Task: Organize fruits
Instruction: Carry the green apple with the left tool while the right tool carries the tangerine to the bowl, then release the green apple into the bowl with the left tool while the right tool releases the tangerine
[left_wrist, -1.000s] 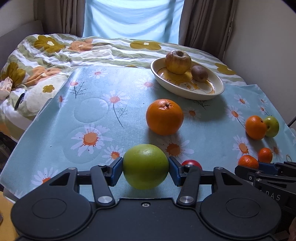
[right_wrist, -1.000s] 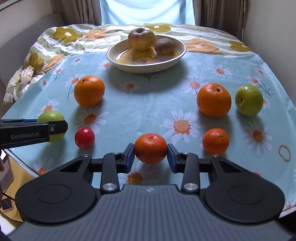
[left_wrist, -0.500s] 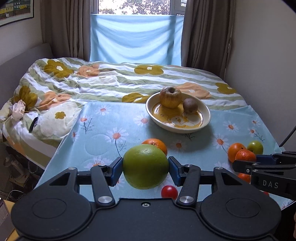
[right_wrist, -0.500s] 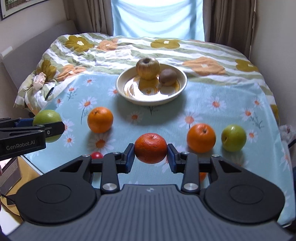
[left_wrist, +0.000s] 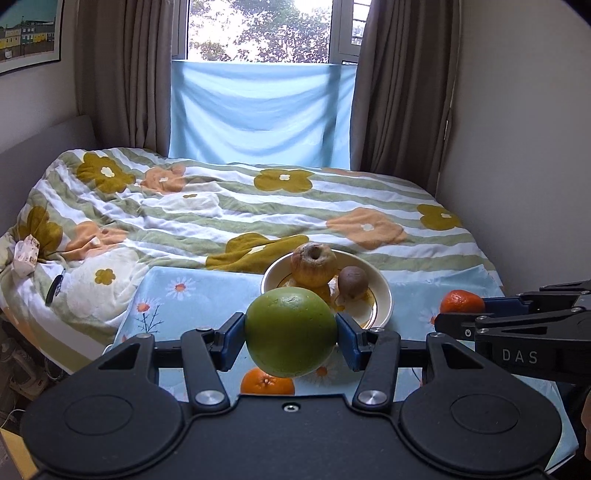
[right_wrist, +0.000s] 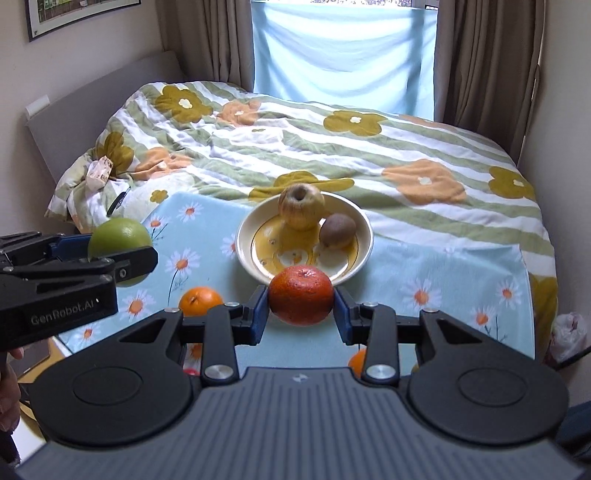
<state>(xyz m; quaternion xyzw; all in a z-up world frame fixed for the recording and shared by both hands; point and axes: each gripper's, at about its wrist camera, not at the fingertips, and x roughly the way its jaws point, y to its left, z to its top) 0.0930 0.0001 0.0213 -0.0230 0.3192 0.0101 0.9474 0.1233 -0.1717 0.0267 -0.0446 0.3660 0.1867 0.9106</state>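
Left gripper (left_wrist: 290, 338) clamps green apple (left_wrist: 290, 336), right gripper (right_wrist: 300, 302) clamps tangerine (right_wrist: 301, 295); both held above daisy cloth (right_wrist: 436, 266), near bowl (right_wrist: 364, 236) holding yellow apple (right_wrist: 301, 207), kiwi (right_wrist: 337, 230)

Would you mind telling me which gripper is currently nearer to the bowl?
Probably the right. The right gripper, shut on the mandarin, hangs just before the bowl's near rim. The left gripper, shut on the green apple, sits off to the bowl's left.
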